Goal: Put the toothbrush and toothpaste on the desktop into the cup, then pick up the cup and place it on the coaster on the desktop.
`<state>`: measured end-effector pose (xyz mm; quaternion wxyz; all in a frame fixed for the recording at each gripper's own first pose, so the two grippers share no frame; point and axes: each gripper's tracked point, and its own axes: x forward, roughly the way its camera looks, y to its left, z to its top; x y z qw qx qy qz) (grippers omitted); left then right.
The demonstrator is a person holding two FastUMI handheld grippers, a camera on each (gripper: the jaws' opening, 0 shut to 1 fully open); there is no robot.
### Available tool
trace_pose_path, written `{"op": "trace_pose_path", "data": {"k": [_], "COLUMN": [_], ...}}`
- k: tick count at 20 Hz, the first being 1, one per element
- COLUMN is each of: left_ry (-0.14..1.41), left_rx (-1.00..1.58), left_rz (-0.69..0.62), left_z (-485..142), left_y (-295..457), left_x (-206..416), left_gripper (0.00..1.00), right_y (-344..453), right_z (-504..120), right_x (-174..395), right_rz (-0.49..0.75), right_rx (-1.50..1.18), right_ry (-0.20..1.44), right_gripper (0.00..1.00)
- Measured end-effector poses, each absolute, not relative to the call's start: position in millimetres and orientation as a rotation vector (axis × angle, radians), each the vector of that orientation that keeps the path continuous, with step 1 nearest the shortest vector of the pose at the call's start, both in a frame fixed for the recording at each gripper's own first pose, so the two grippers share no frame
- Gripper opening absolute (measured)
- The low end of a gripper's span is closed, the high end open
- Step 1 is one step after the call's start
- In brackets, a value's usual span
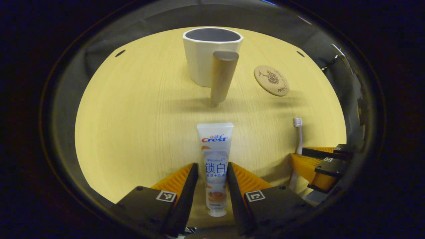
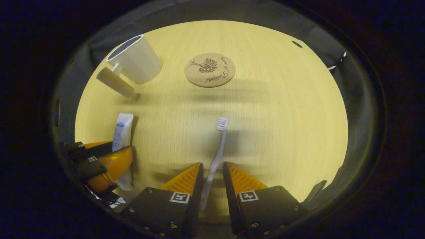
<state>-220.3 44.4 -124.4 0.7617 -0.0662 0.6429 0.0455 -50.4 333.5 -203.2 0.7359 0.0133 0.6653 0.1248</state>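
A white toothpaste tube lies lengthwise on the wooden desktop between the fingers of my left gripper, which is shut on its sides. Beyond it stands a white cup with a round wooden handle pointing toward me. A round cork coaster lies to its right. In the right gripper view a white toothbrush lies with its handle between the fingers of my right gripper, which is open with room beside the handle. The cup and coaster sit farther back.
The two grippers work side by side near the front edge. The right gripper appears at the right of the left gripper view, and the left gripper with the toothpaste at the left of the right gripper view. Dark cloth walls ring the table.
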Motion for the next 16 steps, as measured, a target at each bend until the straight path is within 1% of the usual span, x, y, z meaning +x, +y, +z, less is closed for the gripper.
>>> {"op": "trace_pose_path", "data": {"k": [1, 3, 4, 5, 6, 8, 9, 10, 11, 12, 14, 16], "left_ry": [1.400, 1.395, 1.393, 1.393, 1.389, 1.382, 1.375, 1.372, 1.369, 1.360, 1.330, 1.295], "left_rx": [-0.147, -0.149, -0.142, -0.148, -0.150, -0.153, -0.171, -0.175, -0.176, -0.185, -0.224, -0.256], "left_rz": [0.093, 0.086, 0.085, 0.094, 0.086, 0.073, 0.079, 0.066, 0.053, 0.056, 0.045, 0.038], "left_z": [-122.8, -122.1, -123.4, -123.6, -123.1, -122.2, -123.0, -122.6, -122.6, -120.3, -119.4, -119.6], "left_y": [44.3, 43.3, 44.5, 44.1, 43.6, 44.3, 44.0, 42.2, 43.7, 45.0, 41.6, 38.5], "left_x": [-221.4, -221.2, -221.1, -221.3, -220.4, -221.0, -219.8, -218.9, -220.4, -218.9, -217.8, -211.9], "left_gripper": [0.42, 0.38, 0.38, 0.37, 0.34, 0.34, 0.34, 0.28, 0.28, 0.27, 0.22, 0.22], "right_y": [333.9, 334.0, 337.9, 339.9, 338.5, 337.4, 337.9, 337.4, 337.3, 337.0, 336.7, 338.6], "right_z": [-203.7, -203.2, -205.7, -199.0, -206.2, -200.6, -202.2, -201.5, -205.4, -203.2, -199.5, -199.5], "right_x": [-53.2, -54.8, -51.9, -58.8, -56.8, -56.5, -56.6, -52.0, -55.0, -53.2, -54.9, -58.0], "right_rz": [0.287, 0.314, 0.283, 0.290, 0.299, 0.291, 0.294, 0.293, 0.298, 0.309, 0.315, 0.342], "right_rx": [0.014, -0.016, 0.047, 0.049, 0.044, 0.067, 0.080, 0.092, 0.101, 0.104, 0.124, 0.150], "right_ry": [1.464, 1.456, 1.454, 1.468, 1.470, 1.466, 1.457, 1.432, 1.428, 1.417, 1.410, 1.391], "right_gripper": [0.40, 0.41, 0.41, 0.12, 0.14, 0.12, 0.08, 0.08, 0.04, 0.04, 0.03, 0.03]}}
